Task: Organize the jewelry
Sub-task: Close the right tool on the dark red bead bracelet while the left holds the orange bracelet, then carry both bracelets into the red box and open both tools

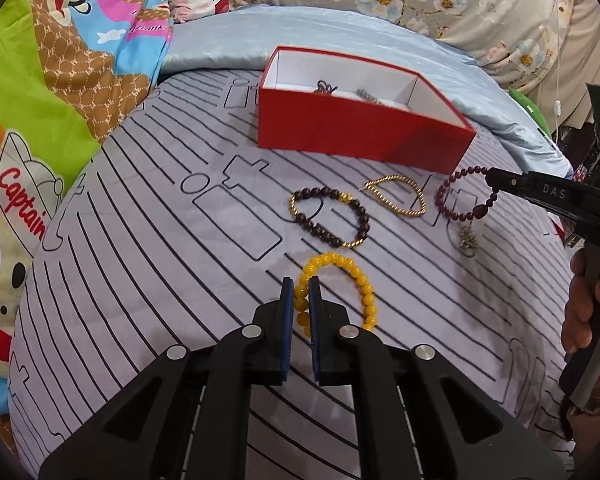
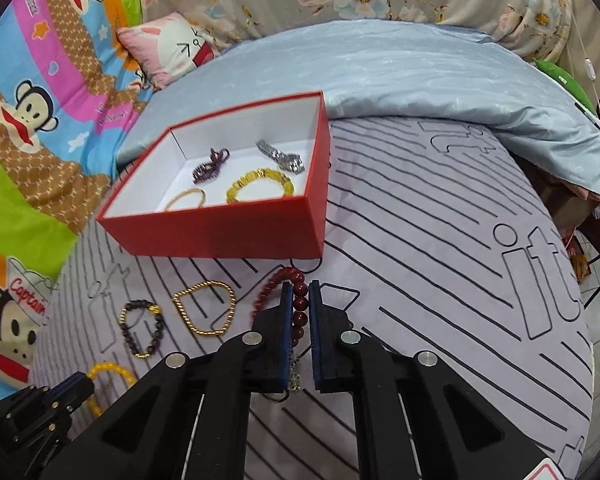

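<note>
Setting: a bed covered by a lilac sheet (image 1: 148,248) printed with black lines, cartoon bedding to one side, a pale blue quilt (image 2: 420,80) behind.
Left hand-held gripper (image 1: 301,285): clamped on the yellow bead bracelet (image 1: 352,280), which lies on the sheet just below the other loose pieces.
Right hand-held gripper (image 2: 301,290): clamped on the dark red bead bracelet (image 2: 299,300); the left wrist view shows that strand (image 1: 446,196) hanging from its tips, its metal charm (image 1: 469,240) down near the sheet.
Red box (image 2: 228,232): open, white inside, standing on the sheet beyond the loose jewelry, well apart from both held bracelets.
Only the right wrist view shows: the box floor, with four pieces, namely a purple bead strand (image 2: 211,165), a silver watch (image 2: 282,157), a chunky yellow bracelet (image 2: 260,188) and a thin pale bangle (image 2: 188,200).
Only the left wrist view shows: a person's hand (image 1: 588,308) gripping the right tool's handle.
Loose on the sheet, not held: two, a dark bead bracelet with gold links (image 1: 330,218) and a gold chain bracelet (image 1: 398,196), side by side.
Hidden or cut off: the left wrist view sees only scraps of two pieces over the box's near wall; the yellow bracelet is partly covered by gripper fingers in both views.
Count: bracelets outside the box four, two of them gripped.
</note>
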Motion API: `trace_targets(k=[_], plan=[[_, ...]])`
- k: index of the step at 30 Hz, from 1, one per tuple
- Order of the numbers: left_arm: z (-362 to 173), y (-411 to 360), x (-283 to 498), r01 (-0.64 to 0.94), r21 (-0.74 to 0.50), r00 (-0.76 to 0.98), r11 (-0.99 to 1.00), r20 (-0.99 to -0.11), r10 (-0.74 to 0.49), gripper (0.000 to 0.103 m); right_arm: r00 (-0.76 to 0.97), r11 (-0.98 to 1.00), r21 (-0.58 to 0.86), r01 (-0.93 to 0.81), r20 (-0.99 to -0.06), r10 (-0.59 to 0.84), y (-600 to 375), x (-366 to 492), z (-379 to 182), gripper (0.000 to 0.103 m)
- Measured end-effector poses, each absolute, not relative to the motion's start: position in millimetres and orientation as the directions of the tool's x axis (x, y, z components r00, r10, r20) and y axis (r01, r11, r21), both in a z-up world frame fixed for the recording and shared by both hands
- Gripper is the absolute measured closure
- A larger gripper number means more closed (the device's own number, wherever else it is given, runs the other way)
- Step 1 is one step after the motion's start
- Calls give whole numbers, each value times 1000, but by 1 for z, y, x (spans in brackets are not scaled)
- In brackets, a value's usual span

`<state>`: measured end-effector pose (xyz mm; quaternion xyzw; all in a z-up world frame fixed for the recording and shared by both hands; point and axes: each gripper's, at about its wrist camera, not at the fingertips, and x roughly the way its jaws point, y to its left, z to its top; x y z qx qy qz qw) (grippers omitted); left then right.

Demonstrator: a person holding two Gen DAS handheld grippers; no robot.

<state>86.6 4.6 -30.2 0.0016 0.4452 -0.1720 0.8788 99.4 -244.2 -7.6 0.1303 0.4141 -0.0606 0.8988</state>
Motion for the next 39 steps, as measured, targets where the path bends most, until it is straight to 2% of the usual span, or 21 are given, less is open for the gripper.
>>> trace_targets(k=[10, 21, 27, 39], plan=[[29, -6, 94, 371, -177, 598, 912, -705, -380, 96, 731, 961, 208, 180, -682, 11, -247, 85, 55, 96], [95, -37, 164, 426, -172, 677, 888, -590, -439, 96, 774, 973, 207, 102, -631, 53, -238, 140, 96, 96], [90, -54, 213, 418, -152, 683, 896, -597, -420, 96, 767, 973, 219, 75, -635, 84, -230, 182, 92, 96], [39, -78, 285, 404, -155, 631, 902, -667, -397, 96, 708, 967, 246, 69, -694, 127, -219, 255, 46, 95]])
